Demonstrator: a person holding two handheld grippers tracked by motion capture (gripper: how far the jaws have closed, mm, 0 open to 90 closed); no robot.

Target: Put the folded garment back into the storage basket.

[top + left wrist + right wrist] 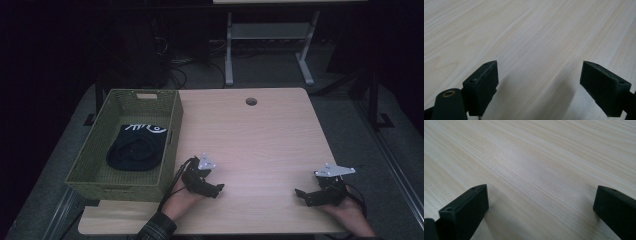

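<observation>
A dim room surrounds a pale wooden table, with a white-framed stand and loose cables on the grey floor beyond its far edge. From the high view I see a round hole near the table's far side. A green woven basket sits at the table's left edge, overhanging it toward the floor; inside lies a black cloth with a white printed mark on its far end.

I see the left gripper low over the table's near-left part, just beside the basket's right wall, held in the person's left hand. In the left gripper view its two black jaws stand well apart, with nothing between them but bare wood grain.

The right gripper lies near the table's near-right corner, held in the right hand, its tips pointing left toward the other gripper. In the right gripper view its jaws are likewise spread wide over bare wood. Both grippers are well apart from each other and from the cloth.
</observation>
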